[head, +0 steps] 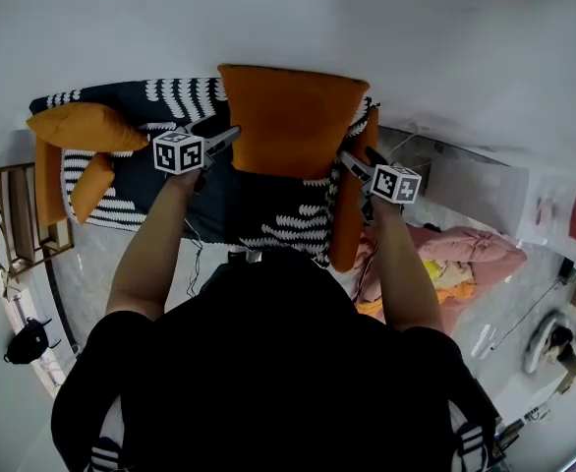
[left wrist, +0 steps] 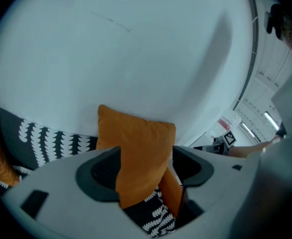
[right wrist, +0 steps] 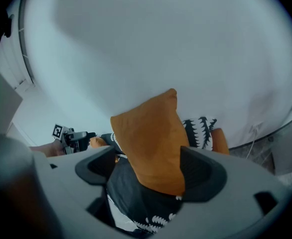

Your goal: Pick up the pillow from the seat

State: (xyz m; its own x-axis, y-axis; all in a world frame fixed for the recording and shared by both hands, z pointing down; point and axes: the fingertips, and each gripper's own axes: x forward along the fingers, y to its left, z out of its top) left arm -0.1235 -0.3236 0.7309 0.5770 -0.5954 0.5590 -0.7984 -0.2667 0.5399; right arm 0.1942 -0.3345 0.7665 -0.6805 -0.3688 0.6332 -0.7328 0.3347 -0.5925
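- My left claw (left wrist: 145,166) stands wide. The left edge of the plump orange fabric pillow (head: 290,121) is between its jaws, and I see a gap on one side, so the pads are not squeezing.
- My right claw (right wrist: 145,158) is wide too. The pillow's lower right corner sits between its jaws, close against one pad and free of the other.
- The pillow stands upright near the middle of the black seat with the white wave pattern (head: 268,209), leaning back on the white wall (head: 367,28).
- I judge it light and soft. It should cave under the pads rather than resist, and the cloth should not be slippery.
- I would bite deep into both side edges at matching height. A shallow pinch could let it sag, twist or slip out.
- The orange padded armrest (head: 347,219) lies just beside my right claw, and that is the likeliest snag.
- A second orange pillow (head: 84,126) and a smaller orange cushion (head: 91,187) sit at the seat's left end, apart from my left claw.
- With the wall close behind, the lift should come up and toward me.
- Farther out are a pink cloth heap (head: 470,254) on the right and a wooden slatted frame (head: 18,219) on the left. Neither is in the way.
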